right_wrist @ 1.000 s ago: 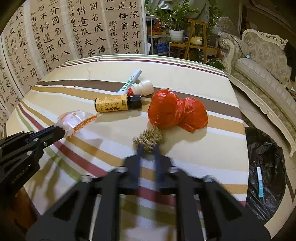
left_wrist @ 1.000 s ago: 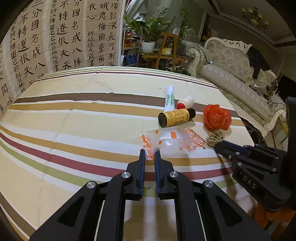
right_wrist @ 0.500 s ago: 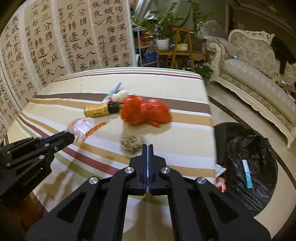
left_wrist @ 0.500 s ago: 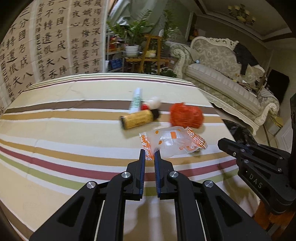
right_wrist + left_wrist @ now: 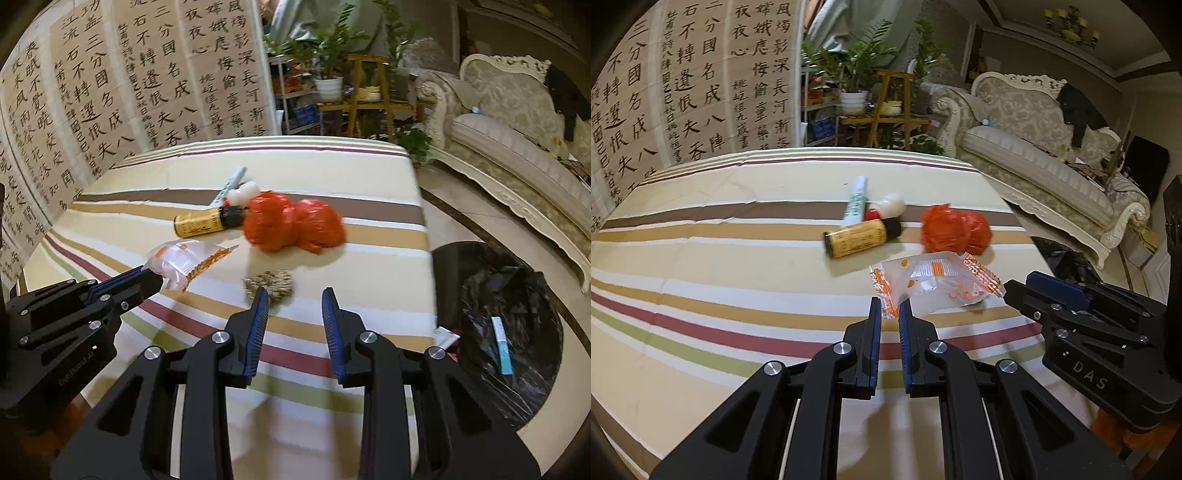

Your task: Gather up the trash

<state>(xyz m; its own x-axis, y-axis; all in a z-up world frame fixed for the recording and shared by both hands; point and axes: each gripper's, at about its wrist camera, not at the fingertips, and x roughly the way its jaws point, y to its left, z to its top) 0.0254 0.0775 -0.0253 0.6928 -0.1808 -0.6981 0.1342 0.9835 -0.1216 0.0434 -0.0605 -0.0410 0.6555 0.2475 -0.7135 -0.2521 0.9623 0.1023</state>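
In the left wrist view, the left gripper (image 5: 890,314) sat at lower centre with its jaws clenched on the orange-printed edge of a clear crinkled plastic wrapper (image 5: 934,280); the pinch at the sealed edge let the light wrapper hang forward off the striped tablecloth (image 5: 701,258), presumably ready for carrying to the bin. Above it, at frame centre, lay a yellow-labelled cylindrical bottle with a black cap (image 5: 862,239), a white tube with green print (image 5: 855,201), a small white bottle with a red cap (image 5: 888,206) and a crumpled red plastic bag (image 5: 955,230), all grouped close together. The right gripper entered from the right edge. In the right wrist view, the right gripper (image 5: 293,302) occupied lower centre with its jaws released and spread, holding nothing; they pointed at a small brown fibrous clump (image 5: 271,282) just beyond the left fingertip, apparently the next pick-up. The wrapper appeared at centre left, held by the left gripper. A black-lined waste bin (image 5: 509,317) stood on the floor at lower right, beside the table edge, already holding a blue-and-white tube (image 5: 502,345).
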